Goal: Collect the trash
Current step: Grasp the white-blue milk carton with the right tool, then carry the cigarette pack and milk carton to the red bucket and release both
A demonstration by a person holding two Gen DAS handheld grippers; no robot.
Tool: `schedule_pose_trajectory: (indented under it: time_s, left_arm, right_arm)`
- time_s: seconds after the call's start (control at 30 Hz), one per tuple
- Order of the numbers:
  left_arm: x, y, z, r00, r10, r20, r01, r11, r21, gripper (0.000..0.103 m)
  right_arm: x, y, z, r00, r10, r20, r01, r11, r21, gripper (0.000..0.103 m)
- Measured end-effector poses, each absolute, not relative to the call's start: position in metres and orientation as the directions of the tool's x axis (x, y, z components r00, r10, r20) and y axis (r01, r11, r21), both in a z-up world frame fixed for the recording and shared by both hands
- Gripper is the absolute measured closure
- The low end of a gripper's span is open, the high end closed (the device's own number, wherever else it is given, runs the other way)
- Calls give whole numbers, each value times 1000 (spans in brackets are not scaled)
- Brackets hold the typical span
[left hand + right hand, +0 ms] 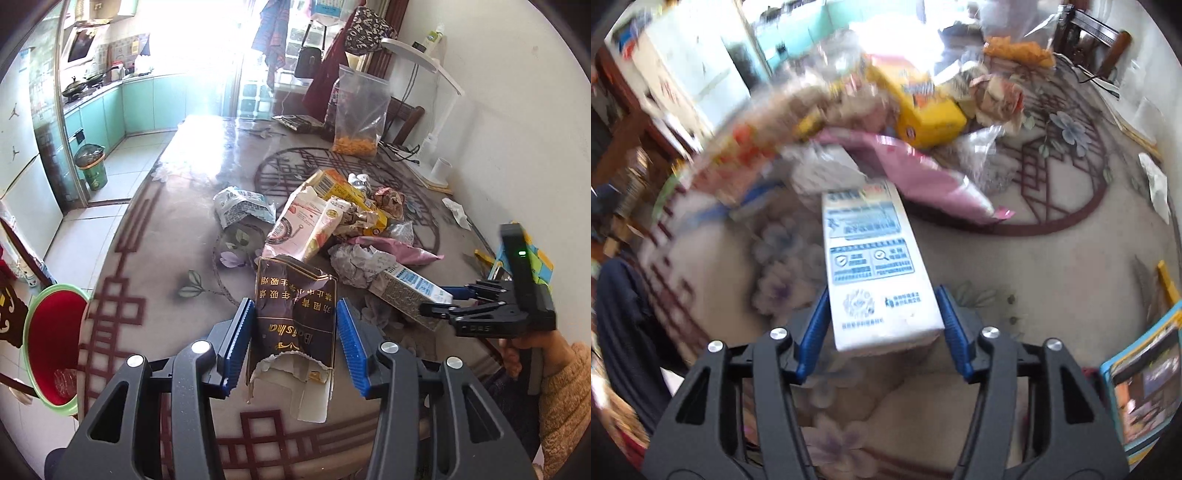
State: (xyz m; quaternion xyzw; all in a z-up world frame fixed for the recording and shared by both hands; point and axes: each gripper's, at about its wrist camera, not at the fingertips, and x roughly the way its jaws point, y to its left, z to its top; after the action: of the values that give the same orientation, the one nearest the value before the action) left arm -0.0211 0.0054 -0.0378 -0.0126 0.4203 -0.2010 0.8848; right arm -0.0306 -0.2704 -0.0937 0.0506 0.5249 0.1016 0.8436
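Holding a torn dark cigarette pack (293, 325) between the blue pads (238, 341), my left gripper (295, 338) is roughly half closed, the left pad against the pack's edge and the right one seemingly just touching. I read it as gripped upright so it can swing to the red bin with the green rim (55, 347), which sits off the table's near left edge (handy for a drop). My right gripper (884, 325) straddles the near end of a long white and blue carton (875, 266), pads at its two sides; whether they press yet I cannot tell, as that view is smeared. Beyond lies the rest of the trash on the patterned table (166, 229): a crumpled paper wad (354, 264), a pink wrapper (923, 181), a yellow box (923, 107), then a clear bag of orange snacks (360, 114) at the far side. The bin's bottom is cut off, and the heap hides whatever sits beneath it.
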Motion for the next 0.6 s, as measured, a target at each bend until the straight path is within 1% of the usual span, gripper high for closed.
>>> schedule_pose_trajectory:
  time_s: [0.07, 0.27, 0.47, 0.6]
  left_arm:
    - [-20, 10, -36, 576, -362, -733, 333, 923, -194, 59]
    - [-18, 23, -34, 593, -363, -719, 315, 926, -207, 59]
    - [-16, 40, -31, 611, -355, -707, 296, 931, -212, 59]
    - [-13, 57, -29, 621, -353, -700, 273, 934, -230, 59]
  right_arm:
    - [-40, -272, -79, 472, 233, -850, -94, 972, 215, 51]
    - [-57, -273, -33, 586, 215, -782, -58, 973, 224, 51]
    - [-60, -251, 0, 642, 226, -732, -97, 972, 216, 51]
    - [-54, -225, 12, 645, 255, -721, -145, 966, 212, 51]
